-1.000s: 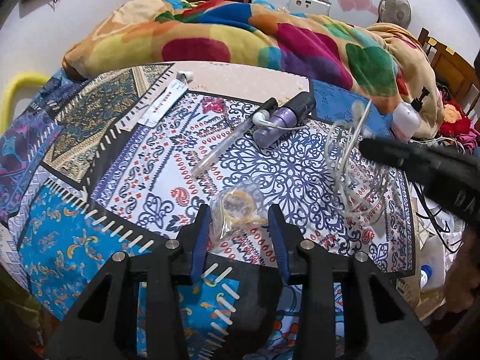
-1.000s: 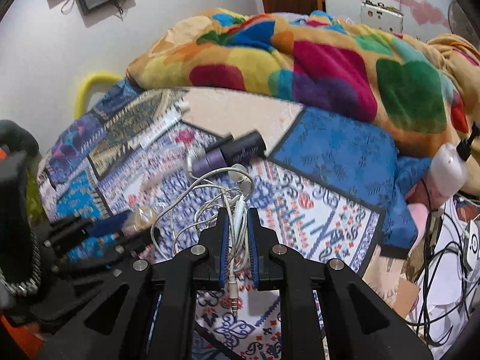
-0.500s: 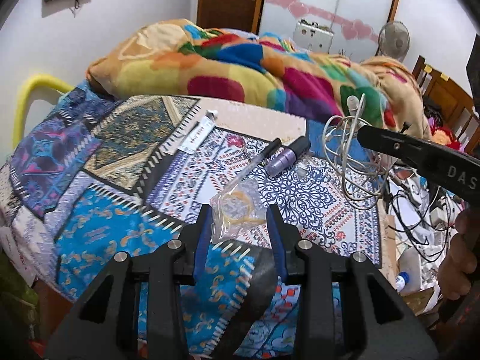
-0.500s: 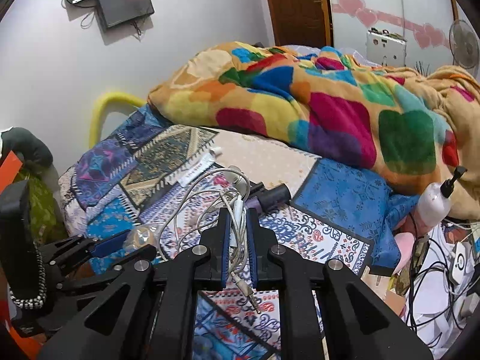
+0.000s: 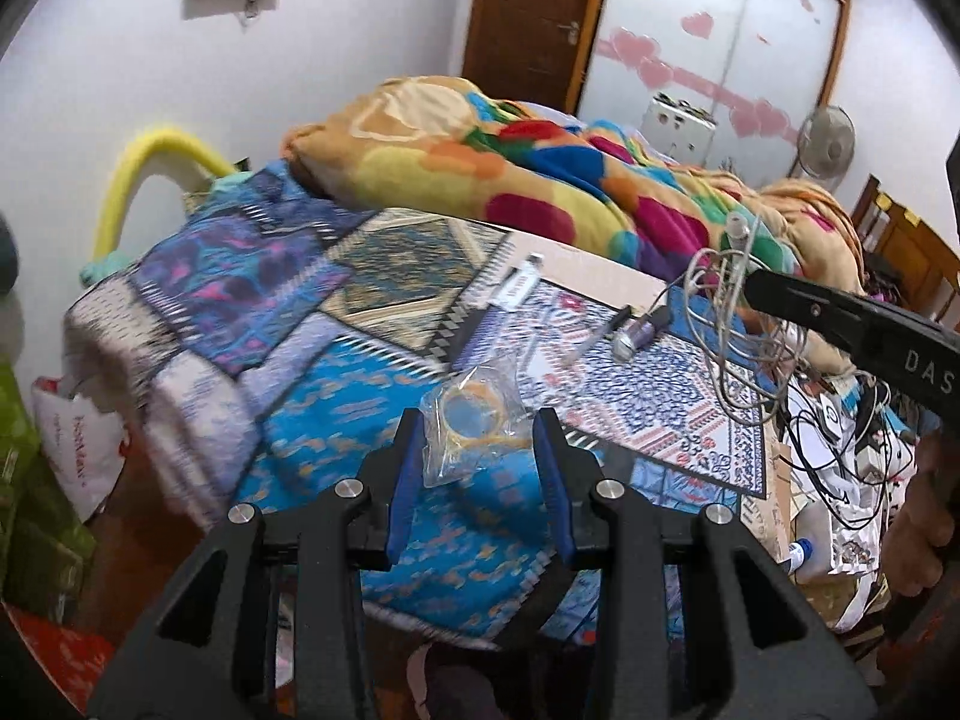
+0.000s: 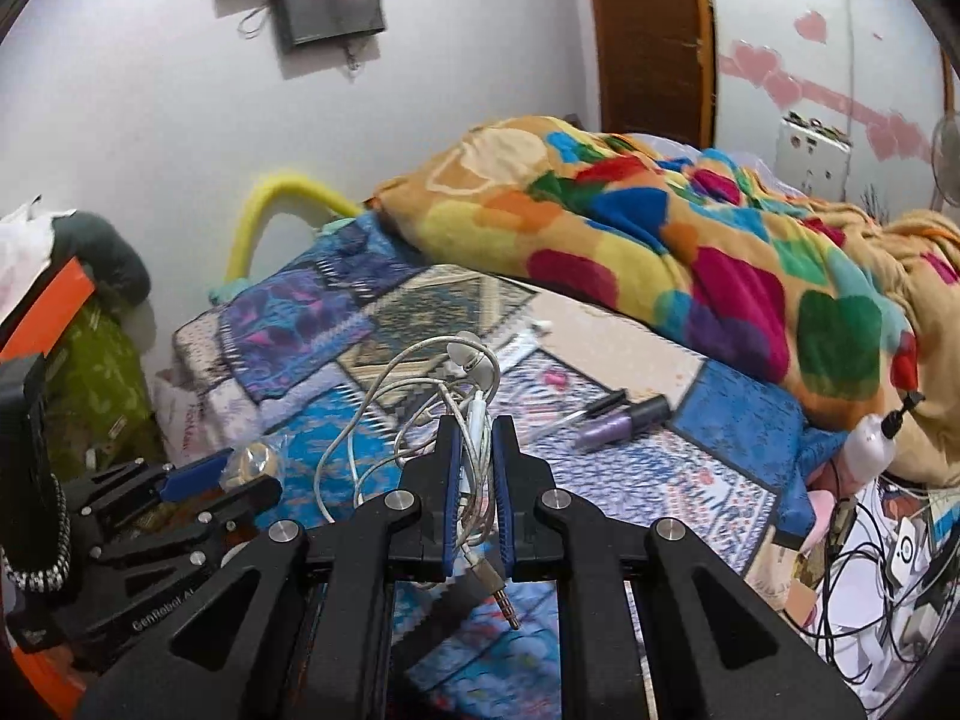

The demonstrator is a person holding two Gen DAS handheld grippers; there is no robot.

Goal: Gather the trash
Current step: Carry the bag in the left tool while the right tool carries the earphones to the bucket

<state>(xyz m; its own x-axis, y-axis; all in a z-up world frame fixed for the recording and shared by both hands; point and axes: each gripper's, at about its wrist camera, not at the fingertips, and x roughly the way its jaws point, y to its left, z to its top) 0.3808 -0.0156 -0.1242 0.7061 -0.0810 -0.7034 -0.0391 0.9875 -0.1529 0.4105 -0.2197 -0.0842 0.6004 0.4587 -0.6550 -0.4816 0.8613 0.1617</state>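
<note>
Both jaws tight: wrapper [image 5: 472, 427], earphones [image 6: 447, 399].

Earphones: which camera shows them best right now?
Right wrist view: the earphones are pinched in the right gripper, loops, bud and plug all visible. Left wrist view shows them dangling at the side, small and tangled.

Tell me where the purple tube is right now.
The purple tube lies on the patterned bedspread, right of centre in the right wrist view, beside a clear pen and just below the colourful blanket.
</note>
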